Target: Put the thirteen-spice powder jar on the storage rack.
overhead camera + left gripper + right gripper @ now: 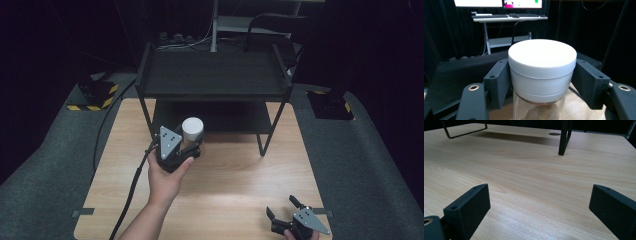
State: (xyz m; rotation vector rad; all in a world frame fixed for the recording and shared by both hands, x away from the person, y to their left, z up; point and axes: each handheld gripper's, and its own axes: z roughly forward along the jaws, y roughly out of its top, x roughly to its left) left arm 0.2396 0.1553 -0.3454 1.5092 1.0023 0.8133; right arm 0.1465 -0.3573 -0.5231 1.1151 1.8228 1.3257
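**Glass jar gripped at its lid**

The left gripper had its jaws clamped on the white lid of a clear jar, held near the black shelf unit over the table. The glass looked smooth and breakable; the lid's matt wall seemed the safer hold, unless it sat loose. The right gripper rested with jaws spread, empty.

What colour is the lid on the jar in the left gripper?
White lid, clearest in the left gripper view.
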